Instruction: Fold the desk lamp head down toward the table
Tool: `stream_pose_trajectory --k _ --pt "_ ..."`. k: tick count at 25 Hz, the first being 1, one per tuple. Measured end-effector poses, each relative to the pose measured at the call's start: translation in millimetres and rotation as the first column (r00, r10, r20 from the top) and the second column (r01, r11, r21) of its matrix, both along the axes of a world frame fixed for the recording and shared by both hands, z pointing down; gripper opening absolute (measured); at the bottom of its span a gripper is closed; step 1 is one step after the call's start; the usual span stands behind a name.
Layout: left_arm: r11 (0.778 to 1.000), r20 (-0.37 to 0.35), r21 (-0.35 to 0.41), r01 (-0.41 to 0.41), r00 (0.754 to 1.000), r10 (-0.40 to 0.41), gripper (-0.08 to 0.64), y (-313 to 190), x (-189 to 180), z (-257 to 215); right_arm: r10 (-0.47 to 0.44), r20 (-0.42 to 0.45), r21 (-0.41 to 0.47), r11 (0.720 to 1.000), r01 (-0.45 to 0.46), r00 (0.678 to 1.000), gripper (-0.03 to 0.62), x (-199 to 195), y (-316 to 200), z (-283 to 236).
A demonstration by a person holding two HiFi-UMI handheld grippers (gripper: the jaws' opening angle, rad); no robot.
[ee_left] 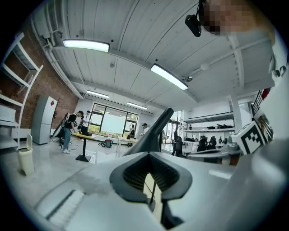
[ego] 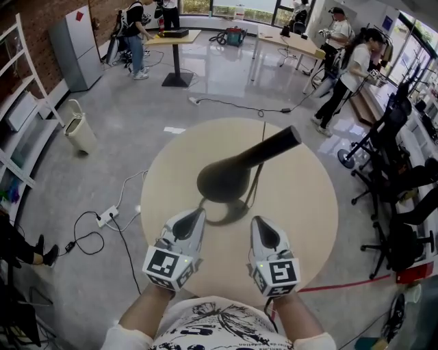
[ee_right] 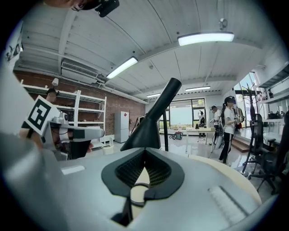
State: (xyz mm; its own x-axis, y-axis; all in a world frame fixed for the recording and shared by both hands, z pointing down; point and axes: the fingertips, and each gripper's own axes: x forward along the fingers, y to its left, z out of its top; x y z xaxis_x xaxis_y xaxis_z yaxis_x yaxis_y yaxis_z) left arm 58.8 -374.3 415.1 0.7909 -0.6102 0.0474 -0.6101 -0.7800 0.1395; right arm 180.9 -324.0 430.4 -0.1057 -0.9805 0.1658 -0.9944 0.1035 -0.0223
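The round wooden table (ego: 304, 205) is carrying a black desk lamp (ego: 236, 171) at its middle, with the cone-shaped head (ego: 224, 180) sitting on a thin stem (ego: 258, 179) over a small round base (ego: 233, 217). The lamp is probably handling as light, rigid and top-heavy, so gripping the tapered neck (ego: 277, 145) while steadying the base seems wise. The left gripper (ego: 195, 217) and right gripper (ego: 259, 225) are hovering just short of the lamp, jaws pressed together on nothing.

floor: glossy grey floor (ego: 219, 85) | left: red brick wall (ego: 48, 17), tall grey fridge (ego: 76, 48), white open shelving (ego: 20, 109) | far end: wide windows (ee_left: 114, 122) | right: black office chairs (ego: 400, 225) | ceiling: long tube lights (ee_left: 86, 44)
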Motion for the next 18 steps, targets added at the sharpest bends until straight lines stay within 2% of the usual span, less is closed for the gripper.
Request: stream_pose_trajectory --k 5,9,18 --pt "0.999 0.009 -0.043 -0.034 0.999 0.034 0.003 29 6 23 0.004 0.011 0.016 1.0 -0.004 1.0 0.009 -16 8 1" --pt "0.998 0.023 -0.047 -0.05 0.998 0.051 0.004 44 3 26 0.006 0.011 0.011 1.0 -0.006 1.0 0.009 -27 18 5" --pt "0.992 0.013 -0.08 -0.094 0.995 0.096 0.003 68 -21 44 0.098 0.02 -0.055 0.994 -0.097 0.995 0.009 -40 59 37"
